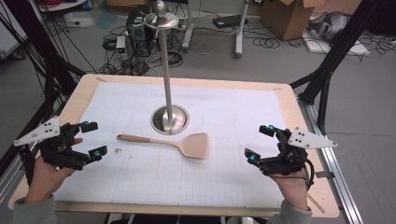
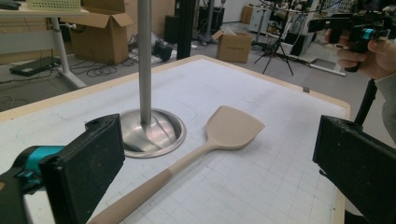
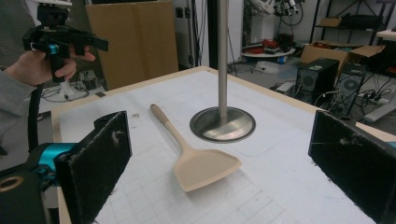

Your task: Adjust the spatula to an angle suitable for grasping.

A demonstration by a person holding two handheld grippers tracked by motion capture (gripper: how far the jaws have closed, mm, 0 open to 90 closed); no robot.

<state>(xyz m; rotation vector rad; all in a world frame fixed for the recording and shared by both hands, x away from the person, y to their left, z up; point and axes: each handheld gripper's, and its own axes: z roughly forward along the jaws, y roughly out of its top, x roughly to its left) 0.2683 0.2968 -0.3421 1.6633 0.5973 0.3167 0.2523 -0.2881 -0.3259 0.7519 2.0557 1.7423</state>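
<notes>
A beige spatula [image 1: 173, 143] lies flat on the white gridded mat, handle to the left, blade to the right, just in front of a metal stand's round base [image 1: 170, 119]. The stand's pole [image 1: 166, 60] rises to a small dish and ball on top. My left gripper [image 1: 93, 139] hovers at the table's left edge, open and holding nothing, left of the spatula's handle. At the right edge my right gripper [image 1: 259, 143] is open too, right of the blade. In the left gripper view the spatula [image 2: 196, 154] lies between the jaws; in the right gripper view the spatula [image 3: 191, 154] does as well.
The mat [image 1: 224, 116] covers a wooden table [image 1: 79, 93]. Black frame struts [image 1: 336, 51] stand at the table's right and left. Boxes, computer cases and cables lie on the floor beyond the far edge.
</notes>
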